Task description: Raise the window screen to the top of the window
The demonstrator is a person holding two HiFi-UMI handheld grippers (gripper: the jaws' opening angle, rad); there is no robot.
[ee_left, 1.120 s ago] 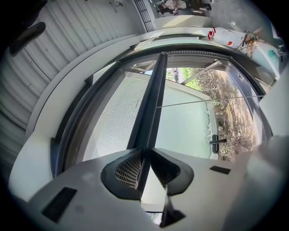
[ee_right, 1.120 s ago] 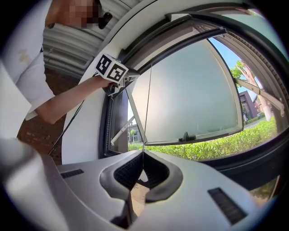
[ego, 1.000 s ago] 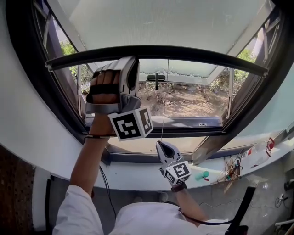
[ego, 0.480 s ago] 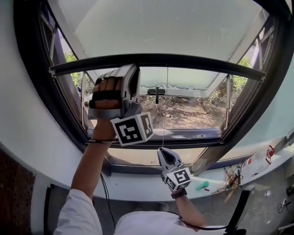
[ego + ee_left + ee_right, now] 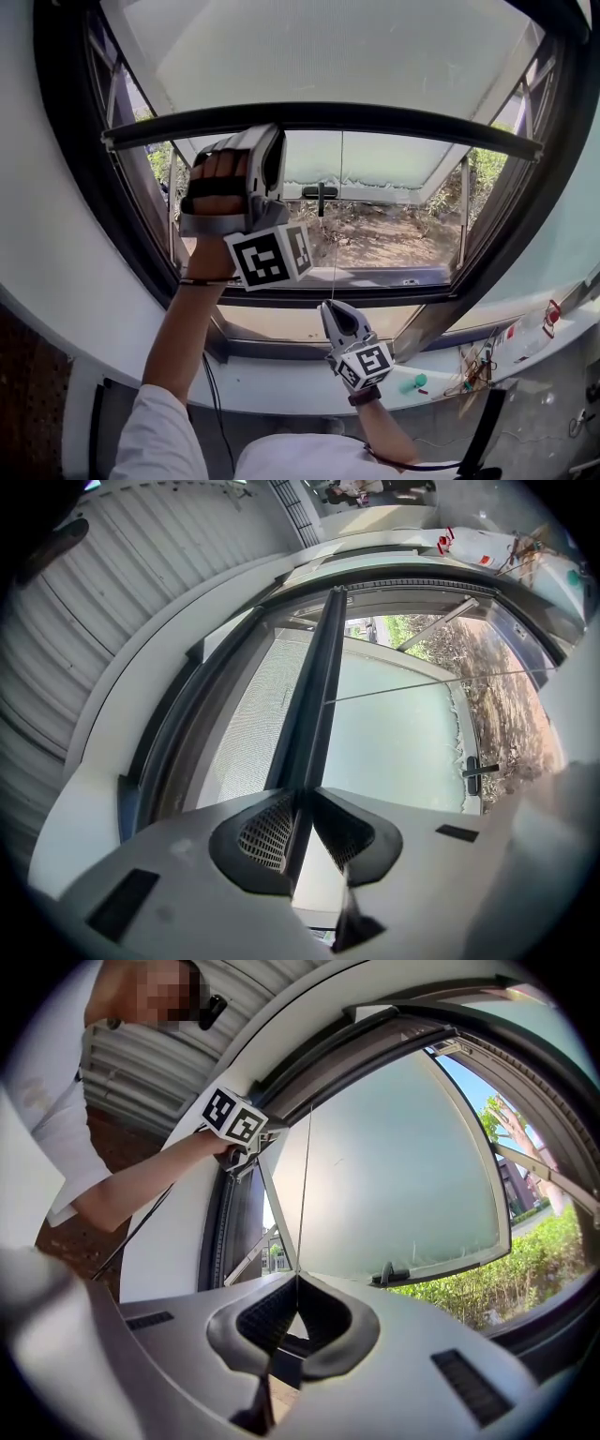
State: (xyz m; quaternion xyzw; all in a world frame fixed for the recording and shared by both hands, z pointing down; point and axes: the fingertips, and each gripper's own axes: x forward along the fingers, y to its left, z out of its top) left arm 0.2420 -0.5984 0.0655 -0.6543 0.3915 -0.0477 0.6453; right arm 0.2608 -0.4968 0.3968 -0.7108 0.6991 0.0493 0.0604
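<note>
Both hand-held grippers point(image 5: 266, 133) point(image 5: 329, 306) clamped, upraised

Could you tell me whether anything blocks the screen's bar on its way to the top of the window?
Nothing visible does: the left gripper holds the bar, and above it only the screen's mesh fills the window frame.

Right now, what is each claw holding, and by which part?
Left claw grips the screen's dark bottom bar, left of its middle. Right claw pinches the thin cord, low down.

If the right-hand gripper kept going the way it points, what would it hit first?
Probably the frosted pane of the swung-out window: the right gripper, shut on the thin cord, faces it. How far off is unclear.
</note>
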